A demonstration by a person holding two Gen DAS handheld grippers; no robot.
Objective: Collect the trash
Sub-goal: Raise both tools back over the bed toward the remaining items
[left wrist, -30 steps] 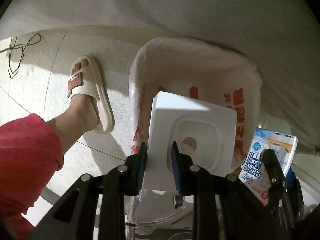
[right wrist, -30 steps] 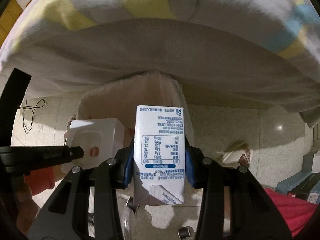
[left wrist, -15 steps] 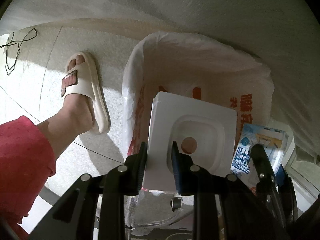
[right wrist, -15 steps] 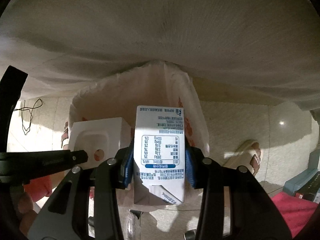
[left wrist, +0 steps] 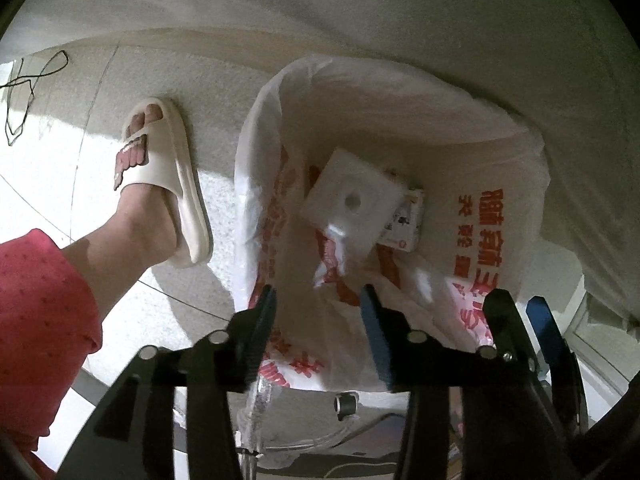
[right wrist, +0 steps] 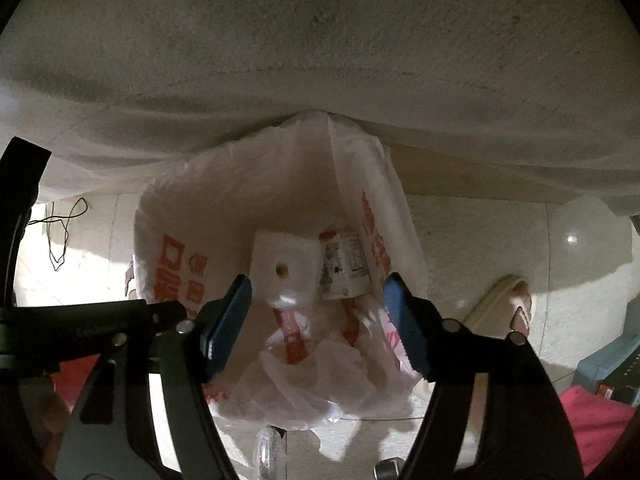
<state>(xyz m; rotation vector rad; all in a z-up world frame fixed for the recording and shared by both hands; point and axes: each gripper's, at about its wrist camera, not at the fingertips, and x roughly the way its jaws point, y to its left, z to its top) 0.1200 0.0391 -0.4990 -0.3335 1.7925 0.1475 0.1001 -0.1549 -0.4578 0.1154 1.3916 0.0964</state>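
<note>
Looks like a home, likely a bedroom. Pale speckled tile floor [left wrist: 80, 208], a white textured bedspread [left wrist: 360, 20] hanging over above it. Bare foot in a cream house slipper [left wrist: 168, 184], red pyjama-type trouser leg [left wrist: 36, 312]. A printed plastic shopping bag [left wrist: 500, 184] used as a bin liner on the floor. Loose thin black cable [left wrist: 24, 92] lying on the tiles near the edge.

The bag [left wrist: 500, 168] is thin, crinkled, glossy plastic. The box [left wrist: 354, 202] looks matt white, the carton [right wrist: 345, 266] printed paperboard. Speckled floor [left wrist: 208, 92] tiles shine slightly.
</note>
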